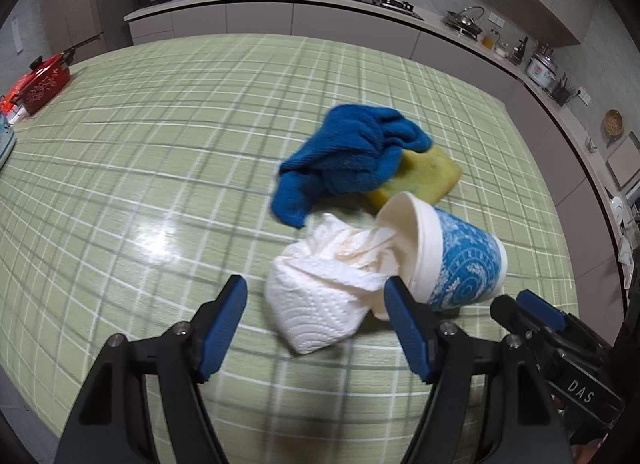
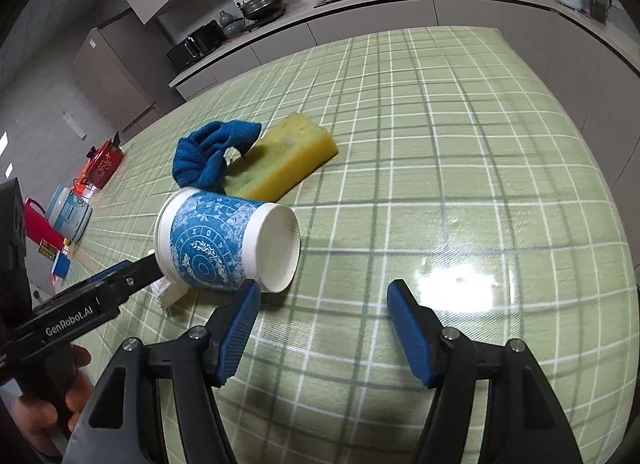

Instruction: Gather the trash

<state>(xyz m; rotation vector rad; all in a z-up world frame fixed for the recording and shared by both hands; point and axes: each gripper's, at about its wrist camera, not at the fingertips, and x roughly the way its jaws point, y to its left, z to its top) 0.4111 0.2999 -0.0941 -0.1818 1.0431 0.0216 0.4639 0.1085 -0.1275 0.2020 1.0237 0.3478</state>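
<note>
Your left tongs [image 1: 316, 296] stand released, their 2 blue pads spread on either side of a crumpled white paper towel [image 1: 320, 304] without pressing it. The towel spills from the mouth of a blue-patterned paper cup [image 1: 460, 260] lying on its side on the green checked bench [image 1: 160, 168], toward the middle of the cloth. Just beyond the cup a blue cloth [image 1: 344, 160] drapes over 1 end of a yellow sponge [image 1: 428, 176]. Your right tongs [image 2: 322, 300] are likewise released and grasp nothing; the left pad sits just beside the cup's white base [image 2: 278, 248]. A red kettle [image 1: 44, 82] stands near the bench's far left edge.
</note>
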